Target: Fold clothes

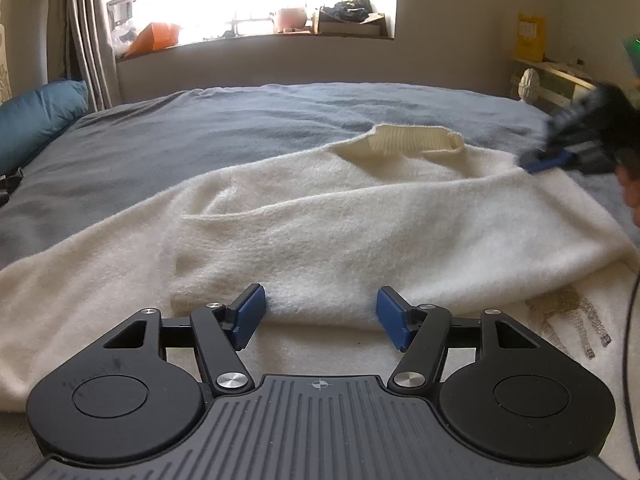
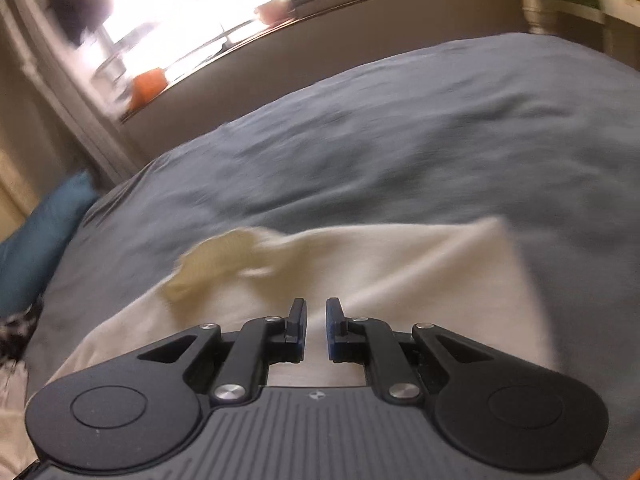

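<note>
A cream fuzzy sweater (image 1: 132, 248) lies flat on the grey-blue bed cover (image 1: 200, 128), its ribbed collar (image 1: 416, 140) at the far side. One sleeve (image 1: 360, 236) is folded across the body. My left gripper (image 1: 322, 314) stands open, and the sleeve's end lies between its blue pads (image 1: 250, 316) without being pinched. My right gripper (image 1: 540, 164) shows blurred at the sweater's far right shoulder. In the right wrist view the right gripper (image 2: 317, 328) hovers over the sweater (image 2: 420, 272) near the collar (image 2: 224, 256), its jaws a narrow gap apart with nothing between them.
A teal pillow (image 1: 36, 116) lies at the bed's left side. A window sill (image 1: 280, 36) with clutter runs along the far wall, and a shelf (image 1: 552, 76) stands at the right. A black cable (image 1: 628, 340) hangs at the right edge over a printed cream cloth (image 1: 568, 320).
</note>
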{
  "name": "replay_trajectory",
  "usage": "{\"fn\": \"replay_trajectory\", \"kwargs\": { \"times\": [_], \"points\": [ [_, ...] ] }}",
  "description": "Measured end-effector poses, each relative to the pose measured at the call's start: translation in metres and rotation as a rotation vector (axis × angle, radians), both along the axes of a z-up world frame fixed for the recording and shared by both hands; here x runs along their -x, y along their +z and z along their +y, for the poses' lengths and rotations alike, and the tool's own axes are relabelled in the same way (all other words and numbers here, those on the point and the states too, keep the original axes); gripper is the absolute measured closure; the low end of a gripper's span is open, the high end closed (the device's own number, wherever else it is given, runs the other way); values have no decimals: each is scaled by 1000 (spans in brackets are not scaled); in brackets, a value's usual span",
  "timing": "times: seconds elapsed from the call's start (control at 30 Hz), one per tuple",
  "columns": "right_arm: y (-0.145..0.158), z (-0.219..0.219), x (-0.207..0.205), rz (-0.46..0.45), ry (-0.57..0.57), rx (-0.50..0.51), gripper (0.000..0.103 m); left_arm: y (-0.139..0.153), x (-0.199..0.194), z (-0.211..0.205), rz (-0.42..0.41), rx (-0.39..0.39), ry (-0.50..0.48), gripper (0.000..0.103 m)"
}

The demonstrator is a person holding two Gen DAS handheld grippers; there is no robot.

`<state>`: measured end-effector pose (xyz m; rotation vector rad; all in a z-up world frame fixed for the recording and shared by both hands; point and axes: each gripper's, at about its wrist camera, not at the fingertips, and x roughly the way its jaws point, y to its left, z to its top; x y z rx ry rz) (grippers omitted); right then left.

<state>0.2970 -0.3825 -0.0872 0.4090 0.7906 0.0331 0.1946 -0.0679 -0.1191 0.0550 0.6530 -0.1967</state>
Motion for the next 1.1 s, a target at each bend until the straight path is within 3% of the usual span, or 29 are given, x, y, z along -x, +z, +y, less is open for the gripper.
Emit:
{"fn": "replay_trajectory", "kwargs": {
  "times": [0.1,0.23,0.33,0.43,0.5,0.6,0.7,0.8,0.9,1.0,1.1],
  "points": [
    [-10,-43,1,39,-118,-18,96,0,0,-1,-3,-1,2,40],
    [-4,-83,3,24,-315,-12,92,-1,0,-2,-3,-4,4,39],
    [3,-85,6,2,-298,-60,92,0,-2,-2,2,-5,3,39],
    [6,-66,1,-1,-185,-79,92,1,-2,-2,2,-7,6,39],
    [-1,-56,-12,53,-128,-99,89,1,-1,-4,1,-12,12,39],
    [-11,-62,-21,53,-226,-85,92,1,-2,-5,4,-14,19,39],
    [-7,-72,-10,15,-395,-66,89,5,-4,-4,24,-4,28,39],
    [2,-69,2,17,-342,-99,89,15,-2,3,10,31,64,40],
    [13,-53,21,33,-201,-148,89,34,9,6,-84,71,78,40],
    [12,-28,37,81,-50,-182,89,44,3,-15,-113,75,-11,41],
    [2,-7,48,100,49,-199,89,41,-19,-41,-74,118,-96,48]
  ]
}}
